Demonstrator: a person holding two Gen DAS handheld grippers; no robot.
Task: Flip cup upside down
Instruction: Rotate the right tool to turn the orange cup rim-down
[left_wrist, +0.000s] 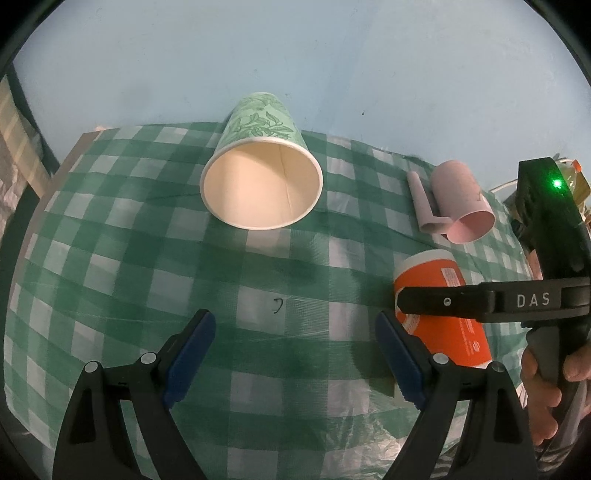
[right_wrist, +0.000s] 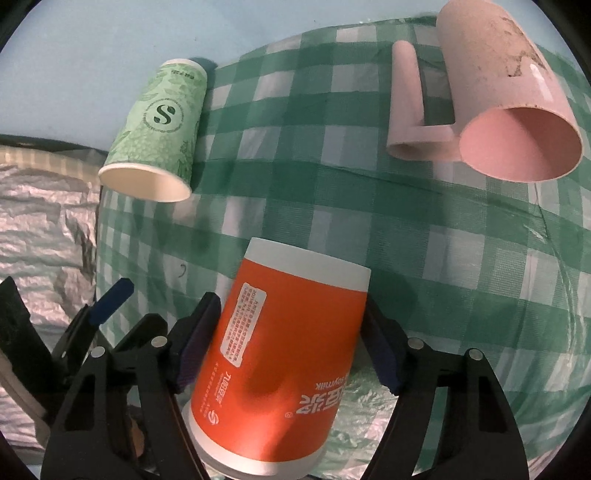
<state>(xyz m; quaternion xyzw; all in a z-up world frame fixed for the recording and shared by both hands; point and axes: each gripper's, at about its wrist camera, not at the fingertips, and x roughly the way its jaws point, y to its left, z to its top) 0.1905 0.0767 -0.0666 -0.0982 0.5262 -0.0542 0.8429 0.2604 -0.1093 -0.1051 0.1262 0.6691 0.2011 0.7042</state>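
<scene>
The right tongs (right_wrist: 291, 343) grip the orange cup (right_wrist: 280, 354), seemingly inverted at six o'clock but not visibly down on the table (right_wrist: 461, 258), while the left tongs (left_wrist: 295, 354) gape wide, holding nothing.

A: Left tongs (left_wrist: 295, 354) hang with jaws spread, and ahead of them lies bare checked cloth (left_wrist: 155, 258) all the way to the green cup (left_wrist: 262, 181) on its side, mouth facing them.

B: And to the right?

A: Crowded. The orange cup (right_wrist: 280, 354) fills the right tongs (right_wrist: 291, 343), pads touching both its sides, just beside the left tongs. Beyond it, open cloth, then the pink mug (right_wrist: 513, 107) lying down, handle toward the green cup, a wide lane between them.
</scene>
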